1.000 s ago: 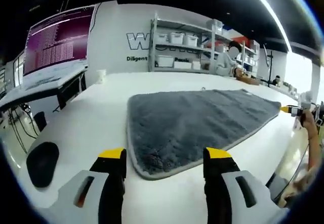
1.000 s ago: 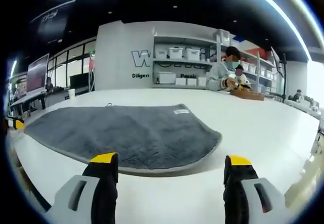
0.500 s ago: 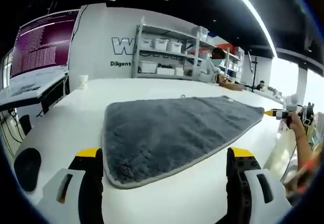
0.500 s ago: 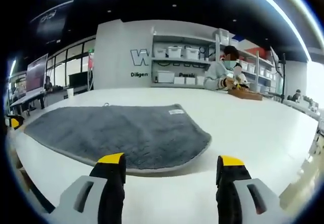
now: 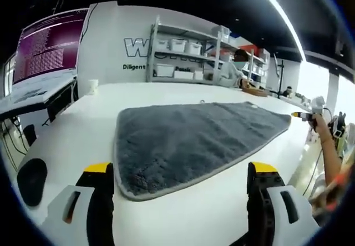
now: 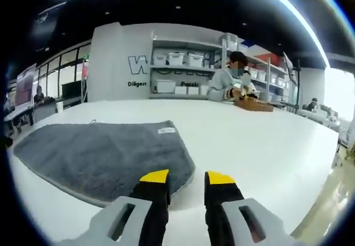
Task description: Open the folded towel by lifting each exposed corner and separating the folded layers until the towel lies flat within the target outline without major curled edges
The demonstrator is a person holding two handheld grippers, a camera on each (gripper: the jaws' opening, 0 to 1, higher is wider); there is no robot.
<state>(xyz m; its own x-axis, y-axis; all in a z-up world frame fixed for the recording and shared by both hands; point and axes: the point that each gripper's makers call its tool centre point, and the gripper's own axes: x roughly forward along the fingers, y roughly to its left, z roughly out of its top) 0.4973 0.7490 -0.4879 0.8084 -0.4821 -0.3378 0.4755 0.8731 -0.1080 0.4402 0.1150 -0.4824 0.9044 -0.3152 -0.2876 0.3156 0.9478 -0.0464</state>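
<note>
Grey towel (image 5: pixel 188 140) lies spread on a white table (image 5: pixel 83 129), 2 grippers poised at its near edge.

The left gripper (image 5: pixel 180 171) stands with jaws wide apart, straddling the towel's near corner without touching it. The right gripper (image 6: pixel 186 178) has its yellow-tipped jaws drawn close, a narrow gap between them, just beside the towel's (image 6: pixel 100 157) rounded corner. A seated person (image 6: pixel 227 82) works beyond, before storage shelves (image 6: pixel 177 74).

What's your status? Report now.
Left gripper open, straddling towel corner. Right gripper nearly closed at towel's edge, nothing gripped. Towel flat on table.
</note>
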